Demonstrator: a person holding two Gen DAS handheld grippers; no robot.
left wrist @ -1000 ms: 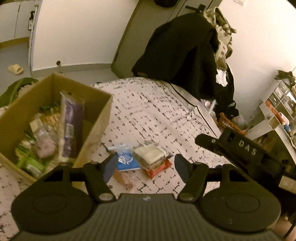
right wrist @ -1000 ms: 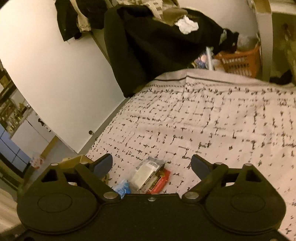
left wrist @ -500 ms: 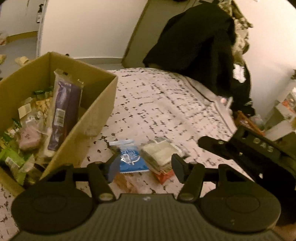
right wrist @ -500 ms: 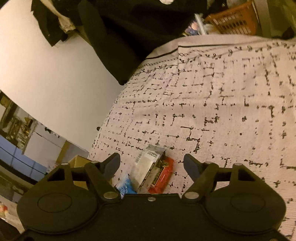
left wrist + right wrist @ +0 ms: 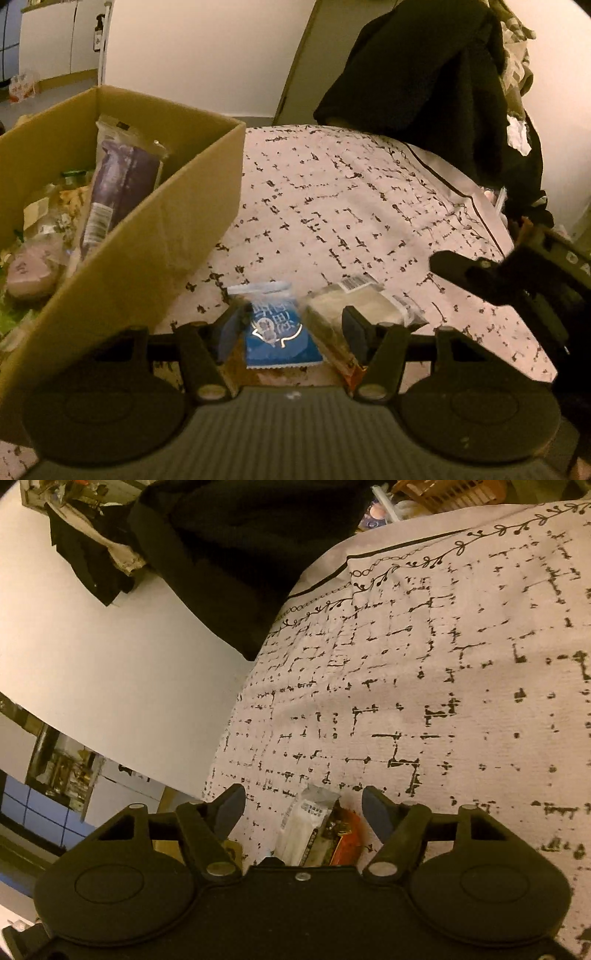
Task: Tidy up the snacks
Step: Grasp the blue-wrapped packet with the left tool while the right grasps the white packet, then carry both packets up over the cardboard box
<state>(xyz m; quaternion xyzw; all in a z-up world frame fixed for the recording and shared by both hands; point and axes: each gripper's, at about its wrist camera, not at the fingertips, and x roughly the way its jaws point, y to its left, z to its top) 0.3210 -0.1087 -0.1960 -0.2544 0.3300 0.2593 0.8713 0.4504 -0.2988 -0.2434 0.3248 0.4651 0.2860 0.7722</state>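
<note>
On the patterned bed [image 5: 351, 206], beside the cardboard box [image 5: 155, 251], my left gripper [image 5: 288, 328] straddles the blue packet [image 5: 277, 332], fingers apart, while my right gripper [image 5: 303, 808], fingers closing over the white packet [image 5: 306, 823], could snag the overlapping red one [image 5: 347, 838].

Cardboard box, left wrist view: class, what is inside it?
Inside the cardboard box a tall purple packet leans upright among a pale pink pack, clear wrapped snacks and green packaging. The near wall covers whatever lies lower down.
</note>
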